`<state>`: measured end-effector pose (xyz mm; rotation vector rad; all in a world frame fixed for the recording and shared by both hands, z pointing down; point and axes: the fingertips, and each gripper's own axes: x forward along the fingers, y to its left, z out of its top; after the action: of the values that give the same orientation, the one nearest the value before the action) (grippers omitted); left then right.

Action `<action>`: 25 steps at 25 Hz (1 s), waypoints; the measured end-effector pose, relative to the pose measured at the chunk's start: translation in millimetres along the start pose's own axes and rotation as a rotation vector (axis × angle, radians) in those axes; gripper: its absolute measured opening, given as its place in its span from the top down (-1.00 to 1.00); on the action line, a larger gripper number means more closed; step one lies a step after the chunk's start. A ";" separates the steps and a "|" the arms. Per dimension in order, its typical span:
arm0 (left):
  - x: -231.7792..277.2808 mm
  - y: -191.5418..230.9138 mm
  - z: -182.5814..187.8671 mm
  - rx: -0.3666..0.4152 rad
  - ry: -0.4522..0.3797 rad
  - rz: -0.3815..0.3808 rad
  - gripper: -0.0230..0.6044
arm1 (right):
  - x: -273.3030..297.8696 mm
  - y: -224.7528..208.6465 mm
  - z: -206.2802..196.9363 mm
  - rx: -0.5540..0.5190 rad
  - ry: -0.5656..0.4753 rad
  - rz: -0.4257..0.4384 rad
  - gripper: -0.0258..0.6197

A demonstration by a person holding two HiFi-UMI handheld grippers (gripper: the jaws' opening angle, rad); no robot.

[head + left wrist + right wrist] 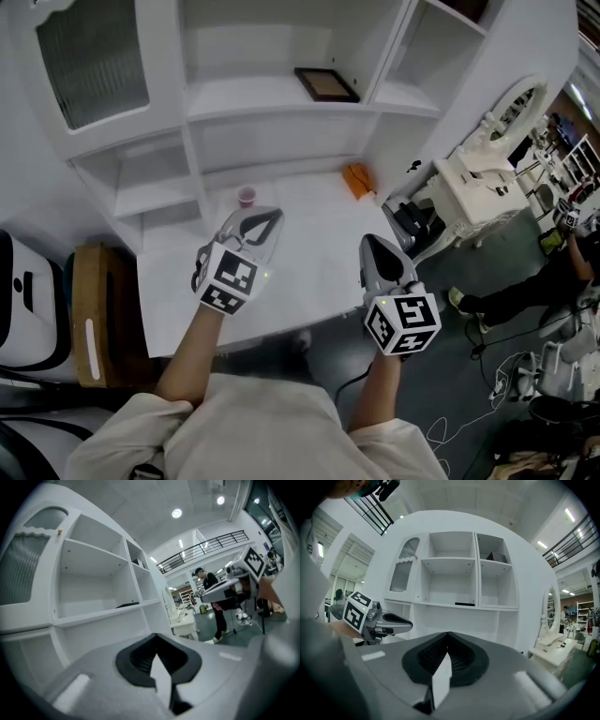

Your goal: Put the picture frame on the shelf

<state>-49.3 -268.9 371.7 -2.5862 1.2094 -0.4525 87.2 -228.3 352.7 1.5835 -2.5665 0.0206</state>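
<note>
**Head view.** The picture frame (325,84) already lies flat on the shelf (234,101), at about one o'clock from your hands and well apart from both. Little is left to spoil, I judge. The nearest hazard is the pink cup (247,196) on the tabletop (309,281), just beyond the left gripper (270,216) at eleven o'clock. A careless sweep that way would tip it. The orange object (357,180) sits at twelve o'clock from the right gripper (371,244), farther off. Your forearms reach forward side by side, both grippers near level and low over the table.

**Left gripper view.** Its jaws are pressed together on nothing. The frame shows as a dark sliver at eleven o'clock, and your other gripper at two o'clock.

**Right gripper view.** These jaws are also clenched and empty. The frame rests at twelve o'clock. Reaching back in could nudge it off the ledge.
</note>
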 end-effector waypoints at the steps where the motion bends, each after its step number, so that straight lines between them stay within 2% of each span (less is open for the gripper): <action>1: -7.3 -2.8 1.5 0.002 -0.005 -0.003 0.91 | -4.9 5.5 1.9 -0.001 -0.005 -0.002 0.91; 8: -57.8 -22.3 8.5 0.010 -0.044 -0.036 0.91 | -34.8 40.8 4.1 -0.002 -0.009 -0.025 0.91; 14: -88.8 -26.7 13.9 0.002 -0.089 -0.029 0.91 | -52.0 68.8 5.9 -0.021 -0.007 -0.033 0.91; 25: -137.1 -30.9 37.8 0.041 -0.167 -0.033 0.91 | -70.9 101.6 14.1 -0.064 -0.008 -0.046 0.91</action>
<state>-96.6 -139.7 324.1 -2.5541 1.0916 -0.2594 26.6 -120.6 336.1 1.6220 -2.5094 -0.0726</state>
